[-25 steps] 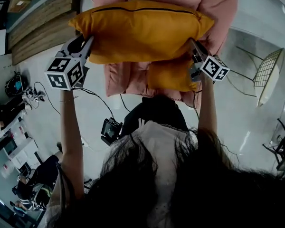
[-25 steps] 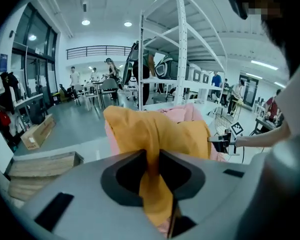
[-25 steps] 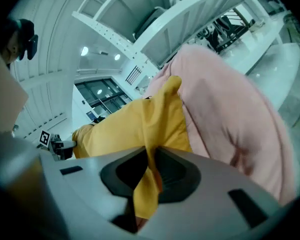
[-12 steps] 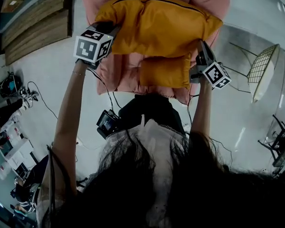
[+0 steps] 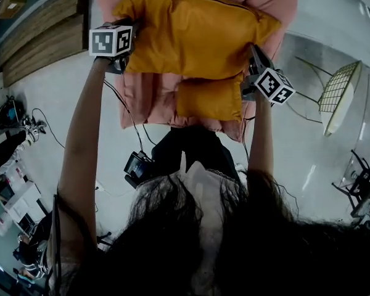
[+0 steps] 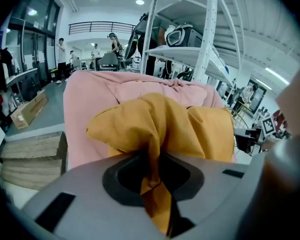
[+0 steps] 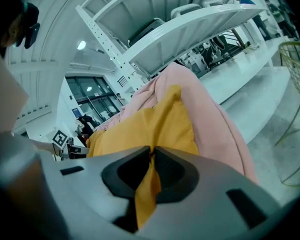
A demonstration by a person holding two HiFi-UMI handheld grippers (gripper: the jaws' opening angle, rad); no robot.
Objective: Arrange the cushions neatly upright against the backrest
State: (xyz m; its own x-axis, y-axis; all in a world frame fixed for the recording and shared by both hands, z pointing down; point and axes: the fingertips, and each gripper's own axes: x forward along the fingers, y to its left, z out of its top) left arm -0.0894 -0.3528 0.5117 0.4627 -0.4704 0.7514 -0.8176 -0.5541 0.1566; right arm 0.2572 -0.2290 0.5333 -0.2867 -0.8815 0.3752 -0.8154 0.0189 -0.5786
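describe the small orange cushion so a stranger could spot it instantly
Find the pink armchair in the head view. The left gripper and right gripper hold a large orange cushion at its backrest. Just below, on the seat, lies the small orange cushion: same colour, much smaller.

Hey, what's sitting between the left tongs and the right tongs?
The big orange cushion spans it, left tongs and right tongs each pinching an end; the head view shows this.
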